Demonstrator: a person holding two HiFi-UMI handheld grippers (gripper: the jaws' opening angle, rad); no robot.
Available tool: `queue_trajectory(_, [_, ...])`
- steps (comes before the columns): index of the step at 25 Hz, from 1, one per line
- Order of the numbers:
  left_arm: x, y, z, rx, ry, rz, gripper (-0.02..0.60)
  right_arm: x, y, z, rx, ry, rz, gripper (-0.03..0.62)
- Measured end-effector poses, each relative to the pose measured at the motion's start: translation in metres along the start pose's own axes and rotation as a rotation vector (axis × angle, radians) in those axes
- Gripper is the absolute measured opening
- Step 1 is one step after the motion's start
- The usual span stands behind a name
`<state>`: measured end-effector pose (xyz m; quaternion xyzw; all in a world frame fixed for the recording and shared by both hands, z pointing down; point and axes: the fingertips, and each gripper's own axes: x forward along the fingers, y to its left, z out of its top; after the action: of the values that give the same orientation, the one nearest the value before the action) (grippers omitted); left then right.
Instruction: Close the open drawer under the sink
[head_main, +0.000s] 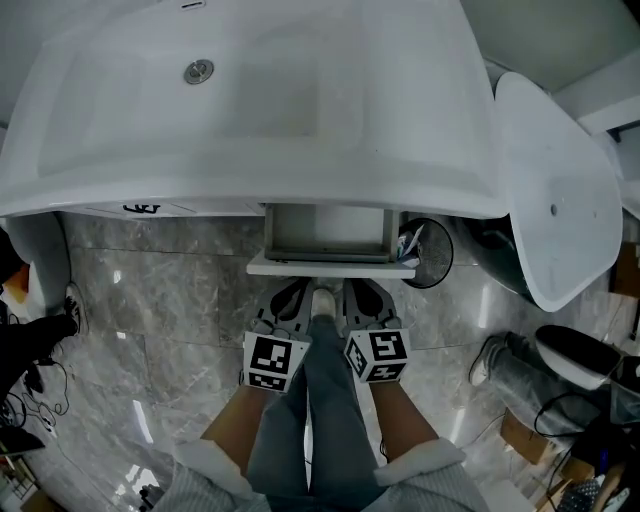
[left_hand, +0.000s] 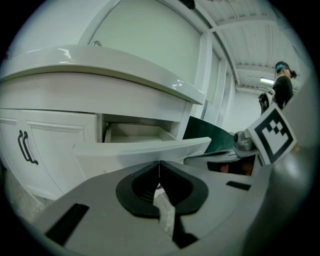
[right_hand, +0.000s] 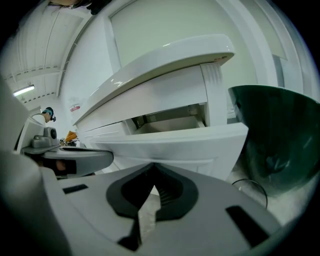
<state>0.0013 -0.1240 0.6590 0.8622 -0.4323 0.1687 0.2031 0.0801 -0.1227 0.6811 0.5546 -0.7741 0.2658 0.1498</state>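
A white drawer (head_main: 330, 264) stands pulled out from the cabinet under the white sink (head_main: 250, 90); its inside looks empty. The drawer front (left_hand: 145, 152) fills the middle of the left gripper view, and the same drawer front (right_hand: 185, 145) faces the right gripper view. My left gripper (head_main: 292, 298) and right gripper (head_main: 362, 296) sit side by side just in front of the drawer front, a little short of it. Both are shut with nothing between the jaws: left gripper (left_hand: 159, 165), right gripper (right_hand: 153, 167).
A round dark bin (head_main: 428, 252) with a wire rim stands right of the drawer. A white toilet (head_main: 555, 190) is at the far right. A cabinet door with a black handle (left_hand: 26, 147) lies left of the drawer. My shoe (head_main: 322, 300) rests between the grippers on the marble floor (head_main: 170, 300).
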Motion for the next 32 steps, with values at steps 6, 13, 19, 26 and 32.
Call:
queue_trajectory(6, [0.004, 0.000, 0.002, 0.028, 0.009, -0.012, 0.015, 0.002, -0.002, 0.003, -0.006, -0.003, -0.013, 0.009])
queue_trajectory(13, [0.006, 0.006, 0.010, 0.023, -0.003, -0.010, 0.015, 0.007, -0.003, 0.009, -0.002, -0.002, -0.040, 0.009])
queue_trajectory(19, [0.016, 0.018, 0.027, 0.023, -0.019, 0.006, 0.015, 0.022, -0.008, 0.024, -0.015, 0.001, -0.041, 0.009])
queue_trajectory(26, [0.022, 0.022, 0.033, 0.038, -0.027, 0.003, 0.015, 0.028, -0.010, 0.031, -0.026, -0.004, -0.039, 0.009])
queue_trajectory(32, [0.031, 0.029, 0.041, 0.058, -0.030, 0.008, 0.015, 0.037, -0.013, 0.040, -0.033, -0.010, -0.038, 0.009])
